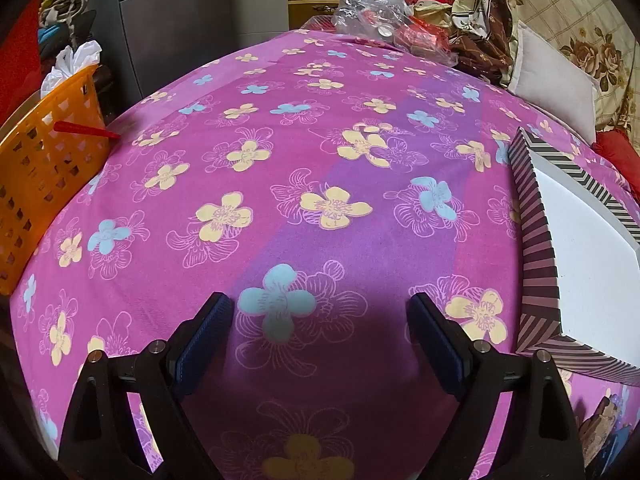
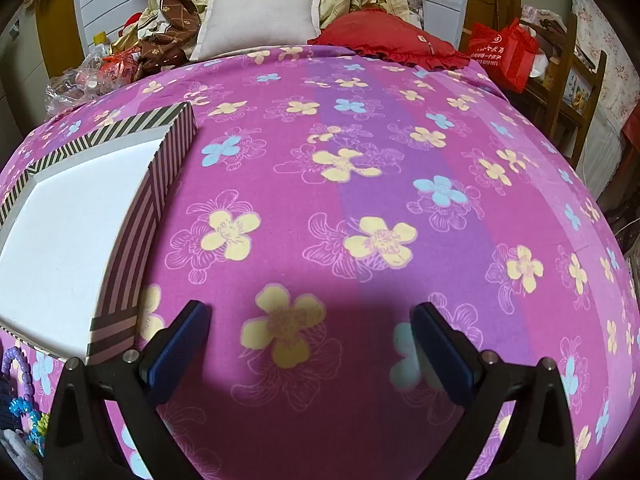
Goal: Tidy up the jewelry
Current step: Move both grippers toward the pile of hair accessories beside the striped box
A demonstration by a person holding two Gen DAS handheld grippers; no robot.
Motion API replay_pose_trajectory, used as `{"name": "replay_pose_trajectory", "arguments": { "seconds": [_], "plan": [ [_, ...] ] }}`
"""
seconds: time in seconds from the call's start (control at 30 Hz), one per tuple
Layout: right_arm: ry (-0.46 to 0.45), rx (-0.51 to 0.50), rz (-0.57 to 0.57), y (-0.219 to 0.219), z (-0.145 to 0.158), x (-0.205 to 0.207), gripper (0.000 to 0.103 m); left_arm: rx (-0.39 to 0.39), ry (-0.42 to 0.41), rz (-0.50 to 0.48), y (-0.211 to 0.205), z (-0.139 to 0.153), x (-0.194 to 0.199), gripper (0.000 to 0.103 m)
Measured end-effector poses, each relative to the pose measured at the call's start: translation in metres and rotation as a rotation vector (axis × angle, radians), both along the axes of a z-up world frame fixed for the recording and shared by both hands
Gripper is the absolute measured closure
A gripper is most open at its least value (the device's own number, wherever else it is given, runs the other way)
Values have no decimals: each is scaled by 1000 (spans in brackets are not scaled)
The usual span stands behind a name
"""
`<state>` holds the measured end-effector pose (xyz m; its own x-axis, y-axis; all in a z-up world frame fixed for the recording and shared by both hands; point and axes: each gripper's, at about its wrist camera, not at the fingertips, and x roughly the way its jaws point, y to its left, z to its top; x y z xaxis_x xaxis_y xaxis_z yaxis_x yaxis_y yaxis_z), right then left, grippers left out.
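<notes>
We see a pink flowered bedspread [image 1: 320, 160], a striped box [image 2: 80, 208] at left, pillows [image 2: 260, 12] above; both our grippers [image 1: 320, 320] [image 2: 312, 328] hang released, grasping nothing.

Both grippers open, nothing between the fingers.

Left gripper [image 1: 320, 308]: black arms rise from the lower frame corners, blue-padded fingers [image 1: 204, 332] spread wide, angled downward. Right gripper [image 2: 312, 316]: same pose, fingers [image 2: 444, 344] fully apart, holding nothing.
</notes>
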<state>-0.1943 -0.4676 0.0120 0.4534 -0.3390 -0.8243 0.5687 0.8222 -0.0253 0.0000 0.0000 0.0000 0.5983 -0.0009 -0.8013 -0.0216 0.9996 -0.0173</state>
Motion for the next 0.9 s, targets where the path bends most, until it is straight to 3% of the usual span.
{"name": "replay_pose_trajectory", "arguments": {
  "seconds": [0.47,0.6,0.77,0.9],
  "plan": [
    [0,-2,-3,0,0,2,0,4,13,-19,-2,0,-8,13],
    [1,-1,-7,1,0,2,0,17,18,-58,-4,3,-29,14],
    [84,66,35,-7,1,10,0,102,13,-108,-15,11,-64,27],
    [103,81,20,1,5,-8,3,82,-25,-141,-15,24,-90,28]
  ]
}}
